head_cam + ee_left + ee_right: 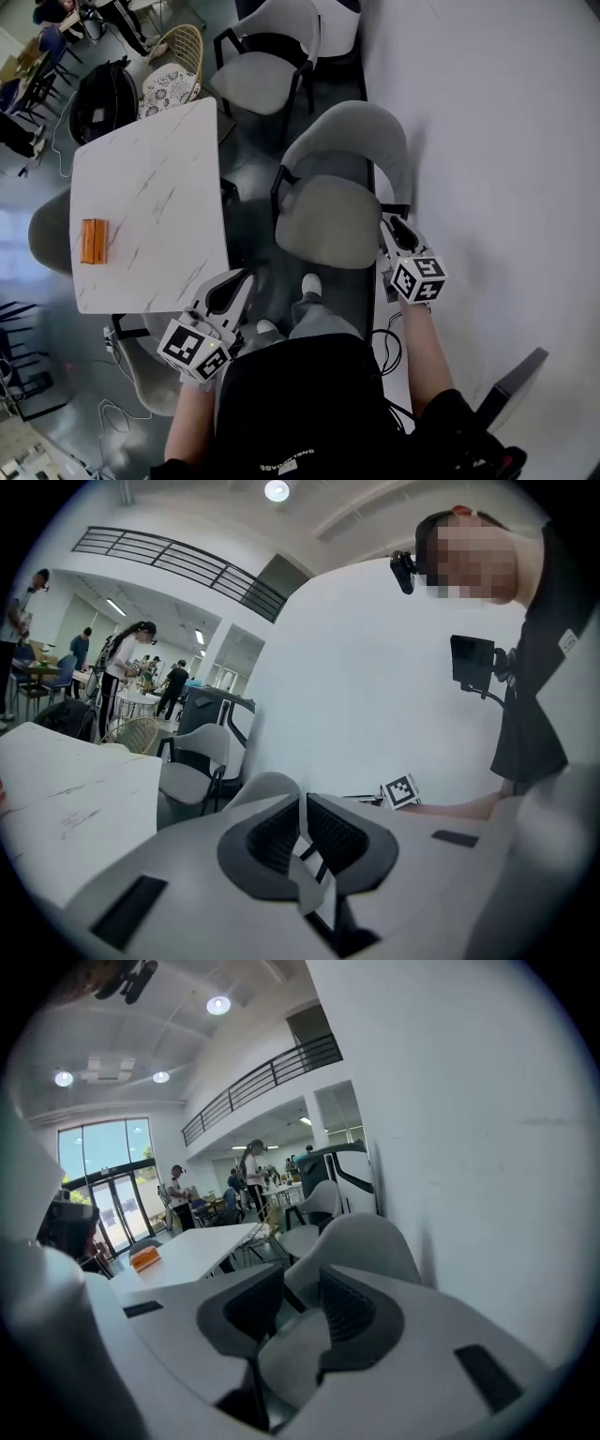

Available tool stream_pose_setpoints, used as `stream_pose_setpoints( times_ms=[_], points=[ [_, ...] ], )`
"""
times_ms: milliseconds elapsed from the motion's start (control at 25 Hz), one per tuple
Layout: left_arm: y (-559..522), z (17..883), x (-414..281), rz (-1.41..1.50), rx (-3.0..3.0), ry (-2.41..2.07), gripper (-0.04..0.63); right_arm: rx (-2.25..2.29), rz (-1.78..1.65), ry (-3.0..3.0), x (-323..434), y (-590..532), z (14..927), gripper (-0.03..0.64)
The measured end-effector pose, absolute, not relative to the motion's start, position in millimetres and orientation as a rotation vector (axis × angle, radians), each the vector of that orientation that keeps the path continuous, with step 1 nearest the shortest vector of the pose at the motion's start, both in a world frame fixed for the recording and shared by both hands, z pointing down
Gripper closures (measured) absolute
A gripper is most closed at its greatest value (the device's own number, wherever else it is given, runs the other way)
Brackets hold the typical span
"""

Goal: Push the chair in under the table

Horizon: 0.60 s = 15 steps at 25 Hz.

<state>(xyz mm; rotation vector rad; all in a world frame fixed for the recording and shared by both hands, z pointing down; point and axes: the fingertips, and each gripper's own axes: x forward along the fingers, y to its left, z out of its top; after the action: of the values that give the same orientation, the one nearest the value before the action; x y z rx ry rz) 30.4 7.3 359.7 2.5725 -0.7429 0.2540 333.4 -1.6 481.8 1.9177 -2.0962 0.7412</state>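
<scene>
The grey shell chair [328,217] with black legs stands pulled out from the white marble table [150,187], close to the white wall on the right. My right gripper [393,228] sits at the seat's near right corner, just under the black armrest; I cannot tell whether it touches. Its jaws are open with nothing between them, and the right gripper [300,1283] points at the chair back [367,1237]. My left gripper [232,289] is shut and empty near the table's front corner. Over the left gripper [302,803] the chair back [269,787] shows.
An orange box [94,240] lies on the table's left side. A second grey chair [267,66], a wicker chair [175,58] and a black bag [101,98] stand beyond. More chairs [52,230] are tucked under the table. Cables [389,342] lie by the wall.
</scene>
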Motion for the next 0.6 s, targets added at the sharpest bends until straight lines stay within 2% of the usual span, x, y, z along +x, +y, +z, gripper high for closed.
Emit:
stream_pose_setpoints(
  times_ms=[240, 600],
  points=[
    [-6.1, 368.3, 32.2, 0.253, 2.511, -0.84, 0.588, 1.928, 0.848, -1.903, 379.5, -19.5, 548.9, 0.461],
    [-14.8, 375.3, 34.1, 0.255, 2.46, -0.929, 0.588, 1.968, 0.979, -1.617, 440.9, -18.4, 636.2, 0.411]
  ],
)
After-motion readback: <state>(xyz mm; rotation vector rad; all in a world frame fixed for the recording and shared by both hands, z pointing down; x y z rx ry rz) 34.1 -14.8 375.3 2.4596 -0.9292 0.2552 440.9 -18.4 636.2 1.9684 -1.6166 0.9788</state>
